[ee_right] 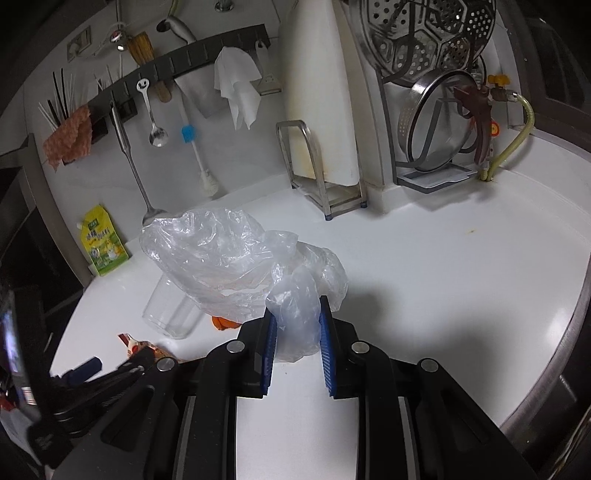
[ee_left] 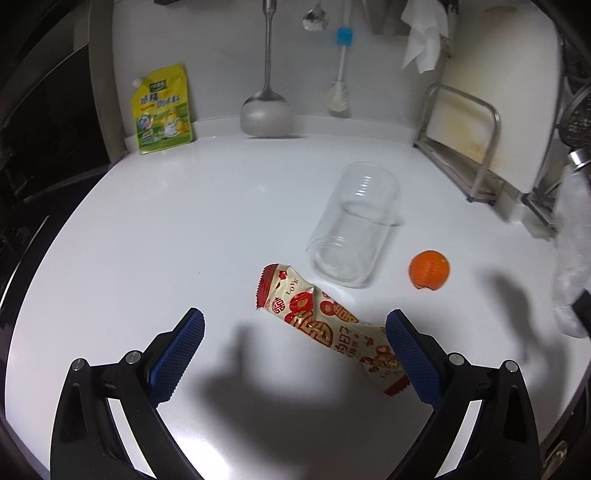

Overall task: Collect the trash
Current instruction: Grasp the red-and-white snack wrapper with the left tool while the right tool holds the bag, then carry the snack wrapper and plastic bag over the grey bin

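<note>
The right tongs (ee_right: pixel 297 325) are squeezed on a clear plastic bag (ee_right: pixel 236 258). A bunched end of the bag sits between the two blue pads, and the rest puffs out toward 10 o'clock, above the white bench (ee_right: pixel 461 266).

The left tongs (ee_left: pixel 295 354) are wide apart and hold nothing. Their right pad (ee_left: pixel 410 354) is in front of the low end of a red and cream snack wrapper (ee_left: pixel 317 317). I cannot tell if the pad touches it. The wrapper lies flat on the bench and runs from the middle toward 5 o'clock.

The left view shows the trash well. A clear plastic cup (ee_left: pixel 354 225) lies on its side just past the wrapper, at 1 o'clock from it. An orange peel (ee_left: pixel 429 269) sits near the cup, at 3 o'clock from it. A yellow pouch (ee_left: pixel 162 109) leans on the wall at 10 o'clock.

The right view shows the rack with a pot lid (ee_right: pixel 439 125) and a metal steamer (ee_right: pixel 424 33) at 1 o'clock, which the left view mostly cuts off. It also shows the left tongs low at 8 o'clock, dark and blurry.

In the right view the bag hides most of the peel and part of the cup, and only a corner of the wrapper peeks out. In the left view the bag is just a white blur at the 3 o'clock edge.
</note>
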